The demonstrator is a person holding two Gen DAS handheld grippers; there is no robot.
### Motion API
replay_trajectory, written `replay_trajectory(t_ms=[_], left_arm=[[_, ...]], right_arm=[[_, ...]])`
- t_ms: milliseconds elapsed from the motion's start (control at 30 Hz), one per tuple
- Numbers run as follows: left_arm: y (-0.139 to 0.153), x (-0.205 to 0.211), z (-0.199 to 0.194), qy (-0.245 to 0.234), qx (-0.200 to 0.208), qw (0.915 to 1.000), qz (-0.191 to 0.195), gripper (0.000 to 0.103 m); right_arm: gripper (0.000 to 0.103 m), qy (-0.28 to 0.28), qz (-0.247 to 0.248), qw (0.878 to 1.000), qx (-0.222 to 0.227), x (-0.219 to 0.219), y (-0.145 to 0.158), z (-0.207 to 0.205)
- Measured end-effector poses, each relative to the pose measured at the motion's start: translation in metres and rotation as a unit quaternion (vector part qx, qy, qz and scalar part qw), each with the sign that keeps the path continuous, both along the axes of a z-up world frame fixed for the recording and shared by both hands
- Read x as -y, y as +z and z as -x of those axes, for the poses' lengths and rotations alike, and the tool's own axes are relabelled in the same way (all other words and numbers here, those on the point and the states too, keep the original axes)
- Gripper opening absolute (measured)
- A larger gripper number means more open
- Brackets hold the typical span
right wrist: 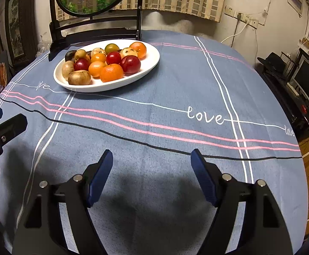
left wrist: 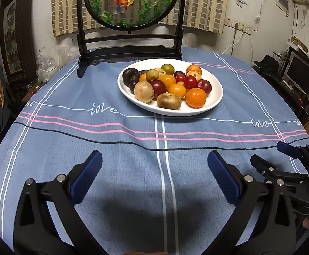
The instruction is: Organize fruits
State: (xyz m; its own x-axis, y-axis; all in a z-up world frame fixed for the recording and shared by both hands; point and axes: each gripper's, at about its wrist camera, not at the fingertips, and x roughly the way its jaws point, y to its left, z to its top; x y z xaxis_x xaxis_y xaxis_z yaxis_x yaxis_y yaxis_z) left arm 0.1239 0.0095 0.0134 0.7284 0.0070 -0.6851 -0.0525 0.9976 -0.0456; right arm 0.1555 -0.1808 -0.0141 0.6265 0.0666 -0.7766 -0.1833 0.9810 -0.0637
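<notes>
Surveying round table under blue woven cloth (left wrist: 120,170), fruit heaped on white oval plate (left wrist: 215,104).

Left wrist: left gripper (left wrist: 154,163) spread, empty, above cloth; plate well ahead, glossy fruits (left wrist: 195,97); goldfish screen (left wrist: 131,2) behind.
Right wrist: right gripper (right wrist: 152,159) spread, empty; plate far left; cluttered desk (right wrist: 303,89) right.

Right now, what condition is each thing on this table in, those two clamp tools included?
Left hand-held gripper: open, nothing between its fingers, above bare cloth.
Right hand-held gripper: open, holding nothing.
White plate: flat on the cloth, heaped with fruit.
Fruit: all piled on the plate, none on the cloth.
Tablecloth: spread out, slightly creased.
Goldfish screen: upright in its dark stand behind the plate.
</notes>
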Motion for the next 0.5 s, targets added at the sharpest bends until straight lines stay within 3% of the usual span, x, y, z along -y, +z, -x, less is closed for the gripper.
replay_trajectory(t_ms=[500], left_arm=[[-0.025,0.000,0.002,-0.004,-0.046,0.9988,-0.015,0.101]], right_arm=[[0.078,-0.018,0.000,1.000,-0.026,0.022,-0.017,0.004]])
